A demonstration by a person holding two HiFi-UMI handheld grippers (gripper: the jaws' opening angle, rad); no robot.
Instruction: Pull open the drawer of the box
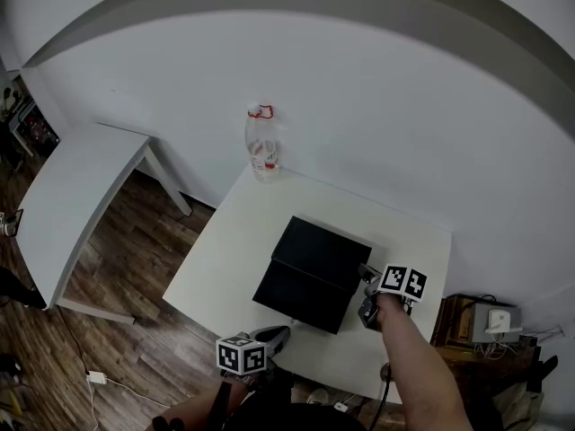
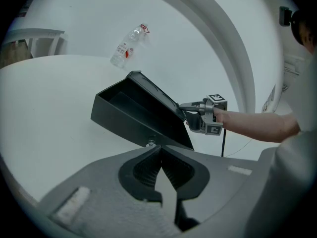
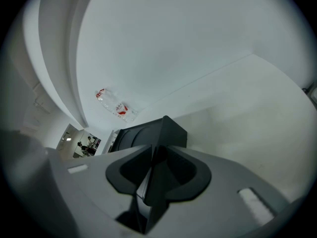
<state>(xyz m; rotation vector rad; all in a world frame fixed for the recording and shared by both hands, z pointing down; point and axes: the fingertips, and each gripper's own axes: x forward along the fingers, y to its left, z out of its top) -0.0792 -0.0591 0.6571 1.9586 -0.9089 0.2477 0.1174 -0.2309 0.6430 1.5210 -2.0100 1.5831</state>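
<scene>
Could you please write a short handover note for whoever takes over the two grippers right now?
Left gripper: jaws shut, empty, tips just short of the knob on the drawer.
Right gripper: clamped on the right corner of the box, apparently steadying it.
Things: the box sits mid table; a bottle stands at the far edge.
Done: drawer appears pulled partly out, its tray visible.
Left: pull further if needed, then release the box.

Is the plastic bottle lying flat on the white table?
No, in the head view the plastic bottle stands upright at the far corner of the white table.
</scene>
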